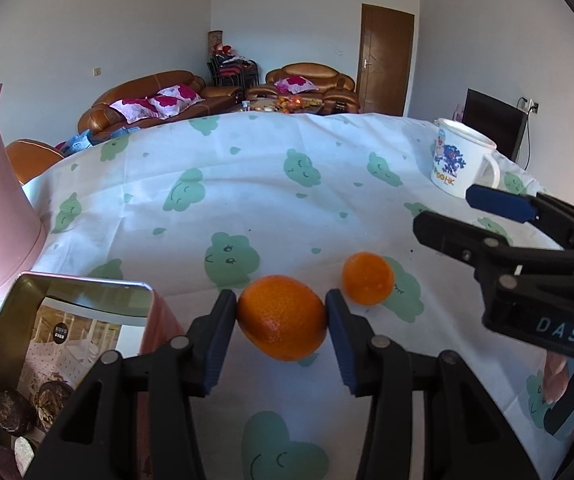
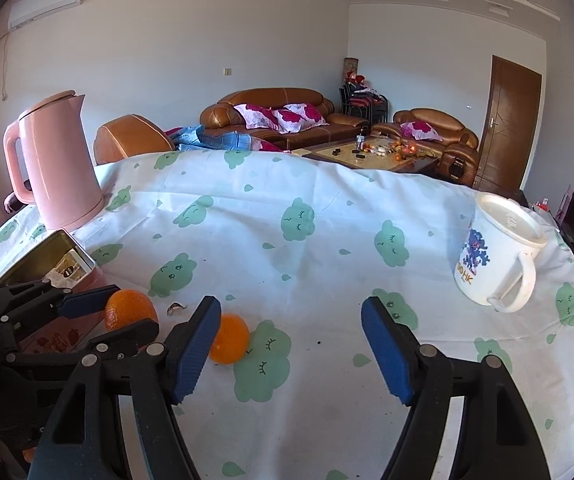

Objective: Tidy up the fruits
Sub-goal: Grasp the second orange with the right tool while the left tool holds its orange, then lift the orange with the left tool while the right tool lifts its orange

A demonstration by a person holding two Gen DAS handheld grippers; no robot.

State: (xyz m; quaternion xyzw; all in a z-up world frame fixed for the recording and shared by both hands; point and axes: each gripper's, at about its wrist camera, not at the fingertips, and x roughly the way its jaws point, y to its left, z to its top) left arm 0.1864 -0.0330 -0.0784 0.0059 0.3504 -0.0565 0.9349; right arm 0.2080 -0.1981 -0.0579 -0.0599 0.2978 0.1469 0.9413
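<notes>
Left gripper (image 1: 281,322) angled down at the tablecloth (image 1: 271,184), pads clamped on the bigger orange (image 1: 282,317), right gripper (image 2: 291,344) tilted down alongside, jaws wide and empty, smaller orange (image 2: 229,338) just beside its left finger, open tin (image 1: 67,340) at left.

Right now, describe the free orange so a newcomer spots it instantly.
Start at the cloud-print tablecloth, near edge, right of the open tin. Two oranges sit there. You want the smaller orange: it lies loose on the cloth, while the larger orange is pinched in the left hand-held gripper.
</notes>
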